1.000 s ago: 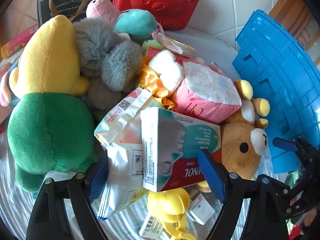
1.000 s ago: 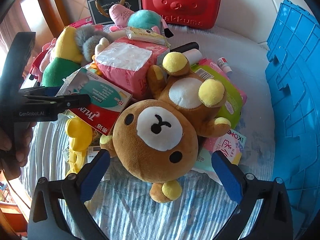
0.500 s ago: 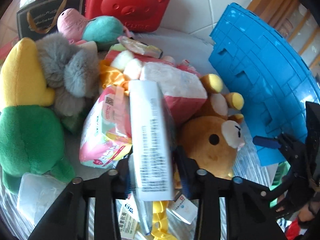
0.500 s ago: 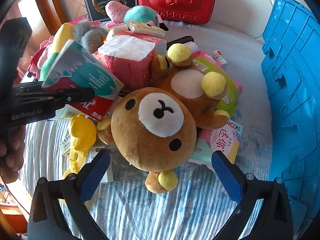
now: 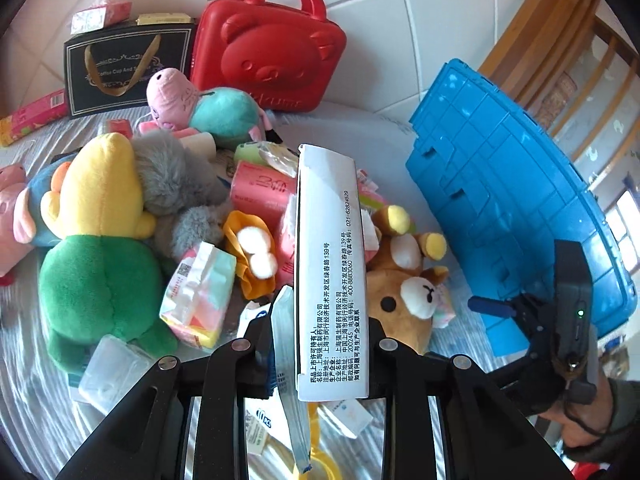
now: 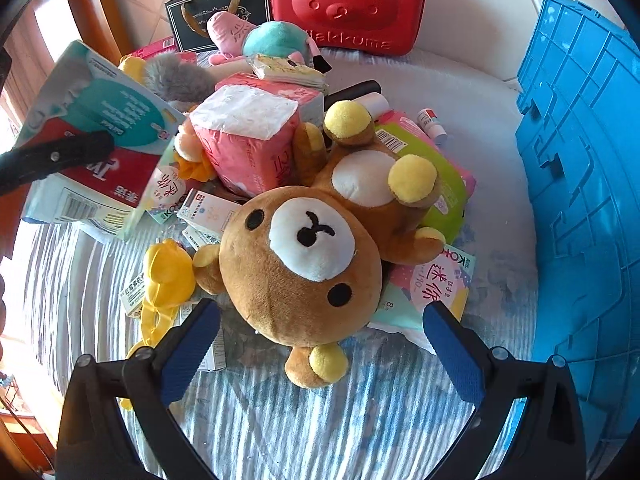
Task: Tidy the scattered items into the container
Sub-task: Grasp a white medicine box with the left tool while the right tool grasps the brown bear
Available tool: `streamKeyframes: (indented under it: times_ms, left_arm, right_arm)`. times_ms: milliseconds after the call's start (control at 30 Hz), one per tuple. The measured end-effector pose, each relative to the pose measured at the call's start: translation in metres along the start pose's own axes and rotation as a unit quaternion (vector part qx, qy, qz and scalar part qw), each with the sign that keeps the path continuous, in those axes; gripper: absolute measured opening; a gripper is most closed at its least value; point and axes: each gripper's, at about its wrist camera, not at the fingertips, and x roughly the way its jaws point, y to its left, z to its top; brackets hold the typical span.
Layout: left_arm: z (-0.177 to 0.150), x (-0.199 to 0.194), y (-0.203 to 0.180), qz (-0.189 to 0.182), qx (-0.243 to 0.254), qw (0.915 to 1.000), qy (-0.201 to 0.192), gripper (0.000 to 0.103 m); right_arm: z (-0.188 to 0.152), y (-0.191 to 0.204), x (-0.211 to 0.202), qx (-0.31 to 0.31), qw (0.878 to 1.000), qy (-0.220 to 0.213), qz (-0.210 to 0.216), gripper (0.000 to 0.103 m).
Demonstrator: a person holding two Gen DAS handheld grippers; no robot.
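Left gripper (image 5: 320, 344): jaws narrow, clamped on a medicine box (image 5: 330, 276) together with a thin white packet (image 5: 290, 376) pinned against its left face. Box held edge-on between the jaws, white side panel with black print facing the lens, lifted clear of the heap. Same box (image 6: 100, 136) seen from the right wrist, teal-and-red face outward, one black finger (image 6: 56, 158) lying across it.

Right gripper (image 6: 320, 344): jaws wide, nothing gripped. Blue pads (image 6: 188, 356) set either side of a brown bear plush (image 6: 304, 260), which lies on its back directly ahead of the jaws, head nearest, not touched by either pad.

Ahead of the bear: pink tissue pack (image 6: 248, 140), partly beneath one raised paw. Left of the left pad: yellow plastic toy (image 6: 166, 280) on the striped cloth (image 6: 320, 420).

Blue container (image 6: 580, 160): right of the right jaw, standing on the cloth, near the bear but apart from it. Same container (image 5: 512, 200) well right of the left jaws.

Ahead-left of the left jaws: green-and-yellow plush (image 5: 96, 248), touching a grey plush (image 5: 180, 184). Far ahead: red bear case (image 5: 268, 48) against the wall.
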Motion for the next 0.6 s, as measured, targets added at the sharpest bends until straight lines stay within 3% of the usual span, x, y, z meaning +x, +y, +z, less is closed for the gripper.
streamKeyframes:
  times_ms: [233, 600]
  left_arm:
    - [-0.001, -0.023, 0.008, -0.001, -0.011, 0.9998, -0.016, 0.025]
    - [0.0, -0.025, 0.014, -0.009, -0.023, 0.9996, -0.016, 0.025]
  right_arm:
    - [0.003, 0.001, 0.002, 0.002, 1.0, 0.0, -0.002, 0.103]
    - [0.004, 0.01, 0.007, -0.004, 1.0, 0.004, -0.004, 0.103]
